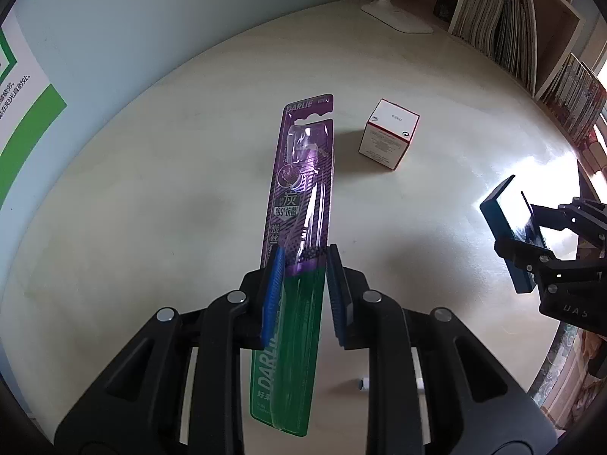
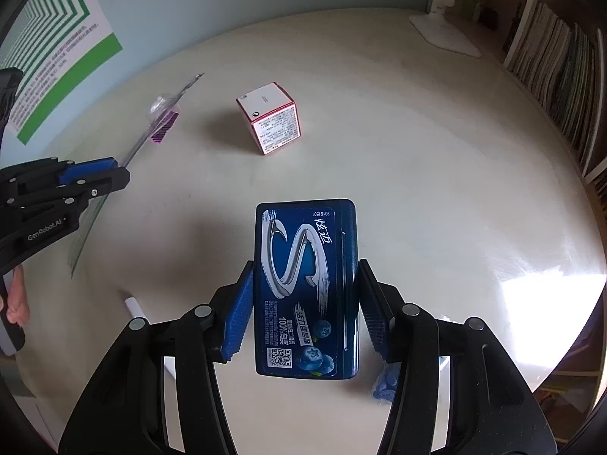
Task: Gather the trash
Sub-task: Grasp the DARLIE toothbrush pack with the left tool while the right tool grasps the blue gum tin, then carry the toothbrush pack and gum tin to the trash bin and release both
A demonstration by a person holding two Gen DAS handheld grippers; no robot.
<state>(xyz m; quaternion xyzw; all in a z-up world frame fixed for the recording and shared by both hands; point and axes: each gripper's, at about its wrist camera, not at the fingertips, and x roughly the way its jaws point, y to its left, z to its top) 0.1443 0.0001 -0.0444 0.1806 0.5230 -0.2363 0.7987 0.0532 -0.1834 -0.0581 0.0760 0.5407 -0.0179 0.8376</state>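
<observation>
My left gripper [image 1: 303, 261] is shut on a long purple and green toothbrush blister pack [image 1: 303, 197], held above the pale table; the same pack [image 2: 159, 125] shows edge-on in the right wrist view. My right gripper [image 2: 305, 276] is shut on a dark blue chewing-gum box [image 2: 307, 288], its pads pressing the box's two long sides. That box [image 1: 504, 216] and the right gripper [image 1: 531, 242] appear at the right edge of the left wrist view. A small white cube box with red edges [image 1: 390, 132] [image 2: 271, 117] rests on the table beyond both grippers.
A white lamp base [image 1: 398, 19] [image 2: 444, 34] stands at the table's far edge. Shelves of books [image 1: 504, 26] [image 2: 557, 72] line the right side. A small white piece [image 2: 134, 307] and a blue crumpled scrap [image 2: 385, 383] lie near the front. A green poster [image 2: 57, 57] hangs on the left wall.
</observation>
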